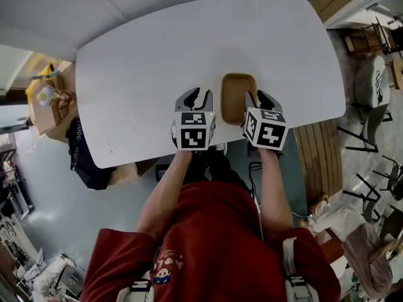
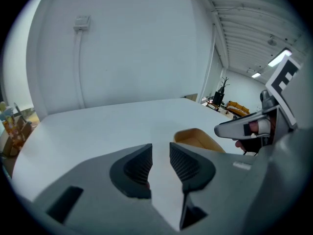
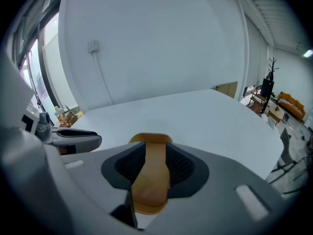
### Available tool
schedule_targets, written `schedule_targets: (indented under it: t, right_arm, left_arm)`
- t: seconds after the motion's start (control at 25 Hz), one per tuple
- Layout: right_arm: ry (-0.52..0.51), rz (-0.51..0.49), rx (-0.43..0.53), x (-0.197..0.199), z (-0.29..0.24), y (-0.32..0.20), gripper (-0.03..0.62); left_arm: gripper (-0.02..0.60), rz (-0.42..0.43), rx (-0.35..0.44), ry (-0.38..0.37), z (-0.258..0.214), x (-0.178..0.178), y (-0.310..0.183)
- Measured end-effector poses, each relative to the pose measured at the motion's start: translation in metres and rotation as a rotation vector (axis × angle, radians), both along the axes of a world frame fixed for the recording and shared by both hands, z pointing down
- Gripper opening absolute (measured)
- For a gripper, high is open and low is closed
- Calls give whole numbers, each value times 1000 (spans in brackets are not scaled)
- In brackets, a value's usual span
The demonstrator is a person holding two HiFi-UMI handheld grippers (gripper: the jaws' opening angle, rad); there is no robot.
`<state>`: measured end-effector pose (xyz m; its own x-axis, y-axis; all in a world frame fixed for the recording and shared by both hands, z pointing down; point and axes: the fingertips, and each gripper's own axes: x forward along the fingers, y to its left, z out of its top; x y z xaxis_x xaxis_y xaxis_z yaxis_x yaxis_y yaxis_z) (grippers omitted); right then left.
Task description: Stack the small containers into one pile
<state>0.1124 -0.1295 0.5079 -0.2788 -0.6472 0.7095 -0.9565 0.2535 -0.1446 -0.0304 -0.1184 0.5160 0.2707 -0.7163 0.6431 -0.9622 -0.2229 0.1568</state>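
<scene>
A small tan container [image 1: 238, 96] rests open side up on the white table [image 1: 189, 43], close to the front edge. My right gripper [image 1: 260, 99] is at its near right corner. In the right gripper view the container's wall [image 3: 151, 180] runs between the jaws of my right gripper [image 3: 155, 155]; the jaws stand apart and the wall nearly fills the gap. My left gripper [image 1: 199, 96] hovers just left of the container, open, with nothing between its pads [image 2: 139, 165]. The container [image 2: 195, 137] shows just to its right.
The table's front edge lies right under both grippers. A cardboard box with small items [image 1: 50, 102] and a dark bag [image 1: 85, 156] sit on the floor at the left. Chairs [image 1: 371, 87] stand at the right.
</scene>
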Motion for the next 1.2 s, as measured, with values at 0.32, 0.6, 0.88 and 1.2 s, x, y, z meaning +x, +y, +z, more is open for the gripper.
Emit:
schedule_targets:
  t: [0.32, 0.6, 0.88, 1.2]
  right_arm:
    - [-30, -84, 70, -47, -24, -8, 132]
    - [-75, -191, 145, -101, -53, -18, 132]
    - [-113, -297, 235, -155, -90, -17, 132]
    - [-190, -357, 382, -194, -161, -19, 133]
  left_arm:
    - [115, -108, 71, -14, -27, -56, -1]
    - [115, -227, 161, -25, -62, -111, 2]
    - [115, -324, 253, -39, -100, -157, 17]
    - [114, -375, 395, -77, -159, -192, 24]
